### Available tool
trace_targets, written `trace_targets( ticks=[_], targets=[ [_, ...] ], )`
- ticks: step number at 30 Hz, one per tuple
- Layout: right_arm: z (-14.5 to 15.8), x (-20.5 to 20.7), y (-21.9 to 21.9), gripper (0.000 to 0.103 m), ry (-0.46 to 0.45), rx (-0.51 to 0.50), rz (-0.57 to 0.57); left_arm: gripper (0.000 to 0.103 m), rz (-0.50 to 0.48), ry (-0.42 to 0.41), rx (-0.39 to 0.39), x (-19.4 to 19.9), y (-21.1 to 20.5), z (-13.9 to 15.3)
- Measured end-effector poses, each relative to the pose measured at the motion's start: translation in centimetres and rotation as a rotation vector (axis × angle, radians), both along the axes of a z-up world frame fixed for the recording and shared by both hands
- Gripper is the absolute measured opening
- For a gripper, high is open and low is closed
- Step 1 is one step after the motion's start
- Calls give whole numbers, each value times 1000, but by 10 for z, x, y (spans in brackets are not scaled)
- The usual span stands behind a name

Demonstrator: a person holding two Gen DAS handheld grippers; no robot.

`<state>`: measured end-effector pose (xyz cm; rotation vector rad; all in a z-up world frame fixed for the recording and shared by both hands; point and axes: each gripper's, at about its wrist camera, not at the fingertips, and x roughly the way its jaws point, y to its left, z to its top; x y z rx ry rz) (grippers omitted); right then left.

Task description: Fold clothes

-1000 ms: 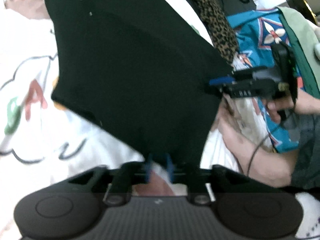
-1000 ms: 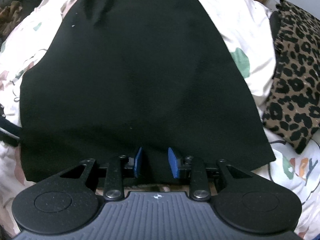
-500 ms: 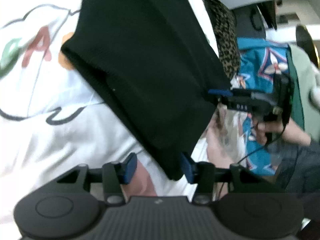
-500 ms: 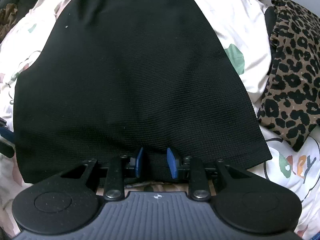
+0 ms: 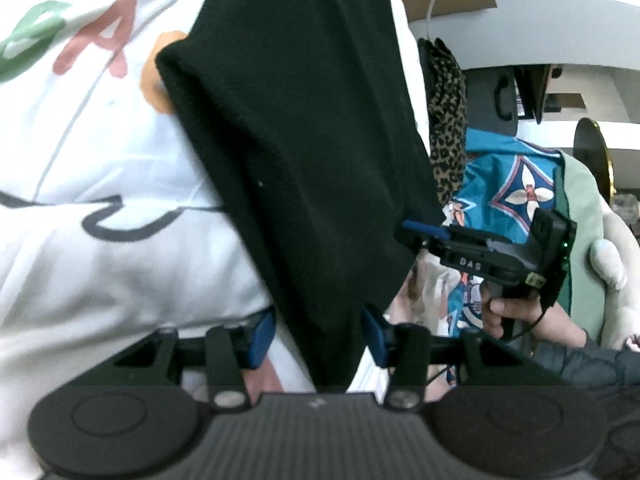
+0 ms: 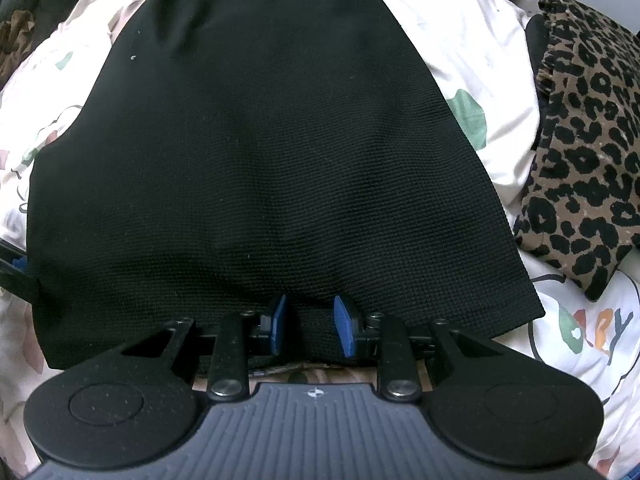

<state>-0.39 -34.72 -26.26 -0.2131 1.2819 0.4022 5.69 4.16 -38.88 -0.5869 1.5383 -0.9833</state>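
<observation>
While the black garment (image 6: 260, 152) is lying spread over the white printed bedding (image 6: 472, 60), the right gripper (image 6: 308, 326) is clamping a bunched fold of its near hem between the blue pads. That hem is running left to right just in front of the fingers, ending in a square corner on the right, near the leopard cloth (image 6: 588, 128). A strip of bare bedding is showing between that corner and the leopard cloth, and more is lying open along the garment's left edge.

From the left wrist view, the left gripper (image 5: 318, 338) is standing with its jaws apart. A narrow corner of the garment (image 5: 304, 140) is hanging between the pads, which are not pressing on it. The garment's left edge is running up and away across the bedding (image 5: 100, 240), where wide room is lying open. To the right, the other gripper (image 5: 424, 230) is biting the garment's edge, a hand (image 5: 516, 312) gripping its handle beside a teal patterned cloth (image 5: 508, 176).
</observation>
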Motion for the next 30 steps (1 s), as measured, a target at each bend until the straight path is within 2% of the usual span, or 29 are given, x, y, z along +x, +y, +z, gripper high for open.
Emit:
trace_targets(
  ticks=[3, 7, 10, 21, 27, 30],
  targets=[
    [1, -1, -2, 32, -1, 8, -5, 44, -1, 12, -5, 0, -4, -1],
    [4, 0, -6, 32, 8, 22, -12, 17, -48, 46, 8, -8, -16, -10],
    [7, 1, -10, 32, 14, 25, -5, 16, -58, 80, 7, -14, -18, -15],
    [14, -21, 2, 30, -2, 32, -41, 19, 4, 82, 23, -6, -23, -17],
    [12, -13, -22, 30, -2, 56, -46, 19, 20, 92, 21, -4, -24, -19],
    [7, -5, -36, 30, -5, 74, -59, 19, 19, 69, 19, 1, -20, -13]
  ],
)
